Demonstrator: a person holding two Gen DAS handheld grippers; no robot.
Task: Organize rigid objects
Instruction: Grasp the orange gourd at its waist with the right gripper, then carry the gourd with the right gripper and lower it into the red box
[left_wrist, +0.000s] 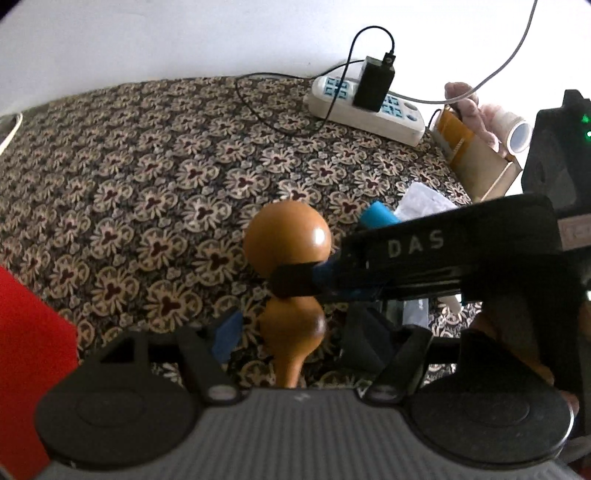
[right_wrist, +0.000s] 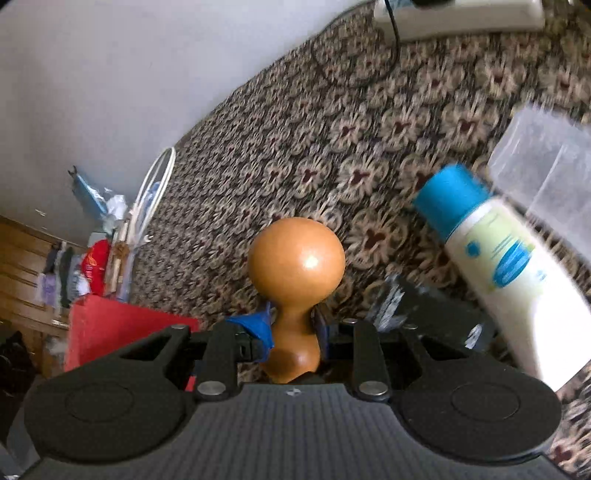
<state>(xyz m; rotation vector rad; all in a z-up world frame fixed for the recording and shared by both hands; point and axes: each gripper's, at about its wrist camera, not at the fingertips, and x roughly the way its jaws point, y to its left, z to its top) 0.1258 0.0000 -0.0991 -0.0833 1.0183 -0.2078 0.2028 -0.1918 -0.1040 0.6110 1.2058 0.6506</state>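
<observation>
1. The right gripper (right_wrist: 291, 332) pinches the gourd (right_wrist: 295, 254) at its narrow waist — blue pads pressed on either side, big bulb pointing away over the patterned cloth (right_wrist: 295, 147).
2. The left gripper (left_wrist: 288, 332) has its fingers spread wide, one on each side of the gourd's small bulb; they do not seem to touch it.
3. So the gourd is in the air, carried, not yet set down.
4. Left to sort, by my reading: the bottle (right_wrist: 506, 266) with a blue cap, lying at the right, and a clear box (right_wrist: 539, 158) just beyond it.
5. A red box (right_wrist: 110, 328) sits near left — perhaps the place for things; what it holds is hidden.
</observation>
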